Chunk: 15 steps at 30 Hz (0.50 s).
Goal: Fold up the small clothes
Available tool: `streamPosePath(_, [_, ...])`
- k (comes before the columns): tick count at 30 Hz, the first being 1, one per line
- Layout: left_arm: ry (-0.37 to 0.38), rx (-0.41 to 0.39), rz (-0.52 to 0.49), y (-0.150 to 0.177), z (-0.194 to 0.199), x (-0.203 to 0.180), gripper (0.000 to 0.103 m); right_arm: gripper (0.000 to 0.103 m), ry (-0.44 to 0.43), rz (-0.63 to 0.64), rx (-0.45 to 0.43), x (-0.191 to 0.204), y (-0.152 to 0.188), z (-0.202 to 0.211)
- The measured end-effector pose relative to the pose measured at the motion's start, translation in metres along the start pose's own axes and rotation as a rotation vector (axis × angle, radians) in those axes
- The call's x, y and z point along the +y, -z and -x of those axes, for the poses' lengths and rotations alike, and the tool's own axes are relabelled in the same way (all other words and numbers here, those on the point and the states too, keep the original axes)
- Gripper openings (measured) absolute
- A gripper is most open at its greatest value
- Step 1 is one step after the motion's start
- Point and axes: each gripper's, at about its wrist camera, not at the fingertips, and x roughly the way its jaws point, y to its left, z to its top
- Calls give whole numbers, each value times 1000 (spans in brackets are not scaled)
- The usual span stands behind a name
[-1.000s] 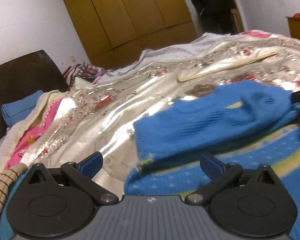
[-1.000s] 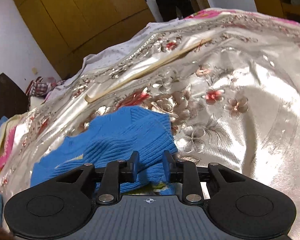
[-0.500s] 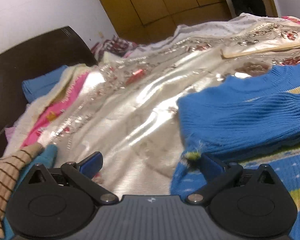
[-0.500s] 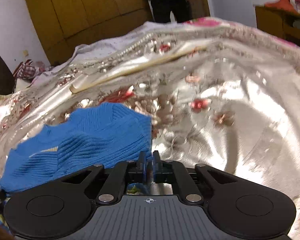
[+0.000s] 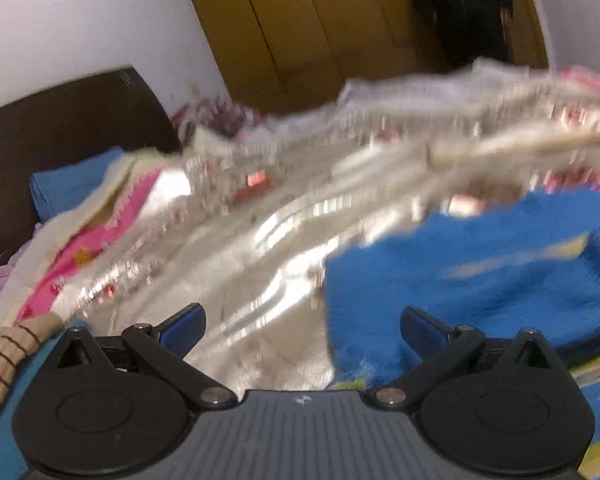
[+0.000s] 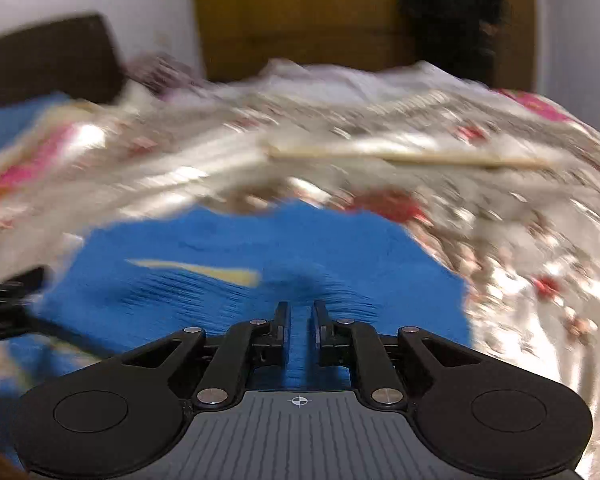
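Observation:
A small blue knitted sweater (image 5: 480, 276) with a pale yellow stripe lies on a shiny silver floral bedspread (image 5: 260, 248). In the left wrist view it fills the right side. My left gripper (image 5: 302, 324) is open and empty, with its right finger over the sweater's left edge. In the right wrist view the sweater (image 6: 228, 280) lies just ahead, with blue knit showing in the narrow gap of my right gripper (image 6: 300, 316). Its fingers stand slightly apart. Both views are motion-blurred.
Pink and cream bedding (image 5: 100, 232) and a blue pillow (image 5: 68, 184) lie at the left by a dark headboard (image 5: 60, 120). Wooden wardrobe doors (image 5: 300, 28) stand behind. A person in dark clothes (image 6: 448, 16) stands at the back. A pale strip (image 6: 400, 156) crosses the bedspread.
My right gripper was tightly shut half a second ago and now has a narrow gap; it has swung left over the sweater. My left gripper stayed open and shifted a little.

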Motion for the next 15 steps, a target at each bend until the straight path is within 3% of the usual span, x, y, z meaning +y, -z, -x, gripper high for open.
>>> streamPosePath(2, [-41,58,-35,11,-17,1,103,2,33,-78,9,-24,3,-6])
streamPosePath(6, [-19,45,7,16,-10,15,103,7,72,-113,20,-38,-1,2])
streamPosePath(8, [-25,5,13,10,1,18,103,15,70,-123,-5,-35,-2,13])
streamPosePath(11, [18,-52,33,-1,16,19,103,15,9,-64,-57,-14,-7,25])
streamPosePath(15, [54,-40,-35,-3,8,3,103,16,-15,18,14,12,-16,2])
